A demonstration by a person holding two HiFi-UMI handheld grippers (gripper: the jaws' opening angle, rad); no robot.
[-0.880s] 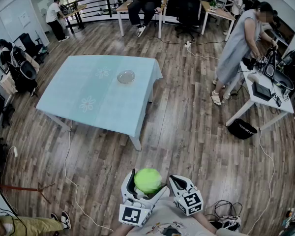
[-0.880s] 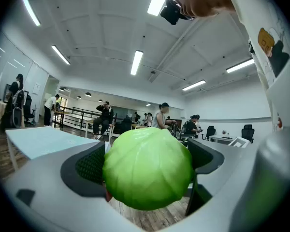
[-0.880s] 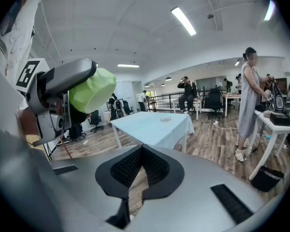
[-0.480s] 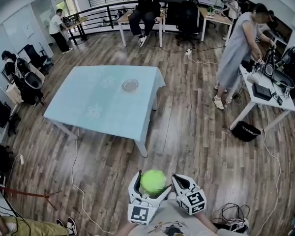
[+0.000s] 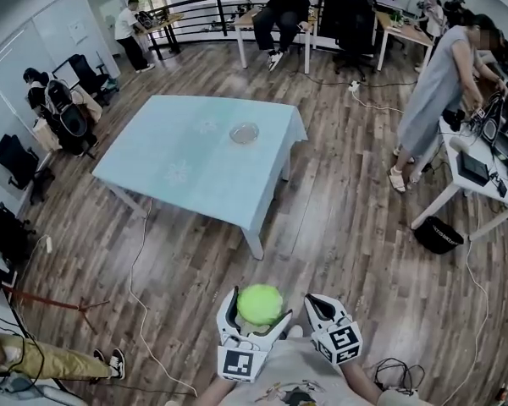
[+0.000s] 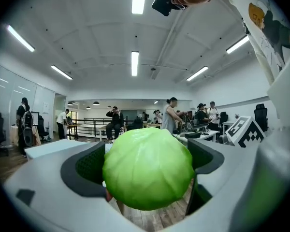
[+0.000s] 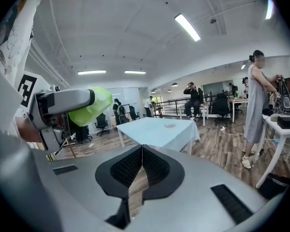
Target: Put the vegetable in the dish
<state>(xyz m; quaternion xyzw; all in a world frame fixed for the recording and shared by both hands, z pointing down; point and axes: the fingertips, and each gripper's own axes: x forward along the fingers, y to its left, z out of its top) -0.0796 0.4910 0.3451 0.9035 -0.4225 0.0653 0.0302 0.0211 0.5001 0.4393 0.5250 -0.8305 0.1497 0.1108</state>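
My left gripper is shut on a round green cabbage, carried low in front of me; the pads press its two sides. Beside it on the right my right gripper is shut with nothing in it, pad against pad. A small clear glass dish stands on a light blue table a few steps ahead. In the right gripper view the cabbage shows at the left, in the other gripper's jaws.
Wooden floor lies between me and the table, with a cable trailing on it at the left. A person in a grey dress stands at a white desk on the right. Chairs and more people are at the back.
The table and dish have shifted rightward and a bit lower in the head view as I move across the floor. Both grippers keep their places, the cabbage still gripped.
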